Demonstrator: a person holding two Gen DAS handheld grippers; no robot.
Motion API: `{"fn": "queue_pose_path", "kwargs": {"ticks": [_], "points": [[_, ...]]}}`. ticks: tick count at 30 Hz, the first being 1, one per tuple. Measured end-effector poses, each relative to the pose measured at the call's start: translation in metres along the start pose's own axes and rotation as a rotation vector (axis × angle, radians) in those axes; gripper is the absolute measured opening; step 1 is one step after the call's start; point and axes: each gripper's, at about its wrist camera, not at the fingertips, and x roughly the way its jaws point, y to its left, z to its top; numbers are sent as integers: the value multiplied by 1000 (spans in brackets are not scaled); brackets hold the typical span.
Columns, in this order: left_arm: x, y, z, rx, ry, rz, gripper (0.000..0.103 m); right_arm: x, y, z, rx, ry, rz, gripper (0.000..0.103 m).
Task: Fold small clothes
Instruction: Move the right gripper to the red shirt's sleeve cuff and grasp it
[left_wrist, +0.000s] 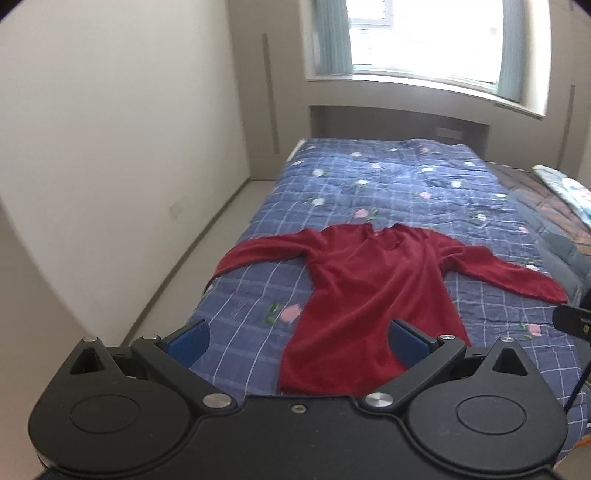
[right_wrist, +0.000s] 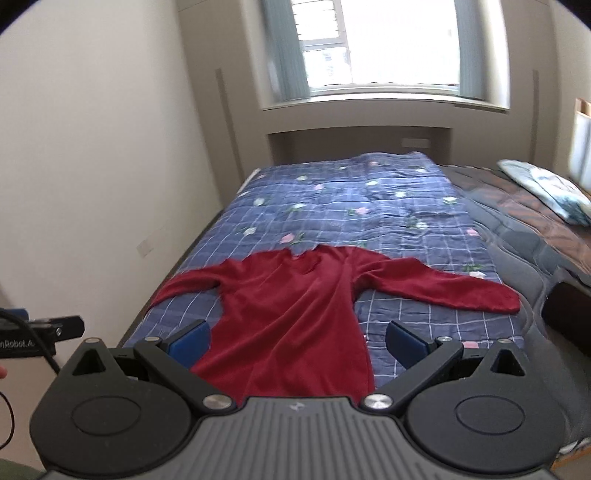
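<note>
Red top (left_wrist: 369, 295) lies flat, sleeves out, on the near end of the bed (left_wrist: 388, 177); left gripper (left_wrist: 299, 338) and right gripper (right_wrist: 297, 338), jaws spread and empty, apparently hover above its hem, so folding is unstarted; next, pinch a sleeve.

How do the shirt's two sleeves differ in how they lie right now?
The left sleeve runs out to the bed's left side, its cuff hanging over the edge; the right sleeve lies wholly on the blue quilt, cuff in view. The left sleeve looks narrower and more bunched; the right sleeve lies wider and flatter. Both are spread out from the red shirt, unfolded, and neither claw touches them.
</note>
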Motion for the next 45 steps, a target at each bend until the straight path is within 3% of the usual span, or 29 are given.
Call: {"fn": "queue_pose_path", "kwargs": {"ticks": [4,8,13,17,22,28,35,41,45], "points": [[24,16,23,72,-18,-47,102,11,12,1,104,-21,-74,103],[46,32,38,118,-27,-103,102,14,15,-3,169,24,-166,103],[82,39,41,138,41,-178,102,13,4,-7,249,92,-332,103],[111,36,35,158,157,-205,102,14,-7,-12,330,123,-383,103],[121,35,32,178,176,-314,102,19,-16,-10,394,129,-400,103],[132,33,33,181,191,-304,102,37,-33,-16,478,147,-370,103],[147,18,38,200,250,-299,102,49,-64,-27,540,103,-346,103],[161,-17,45,229,295,-290,102,69,-117,-37,633,89,-357,103],[170,-52,55,244,299,-273,102,91,-177,-36,729,72,-357,103]]}}
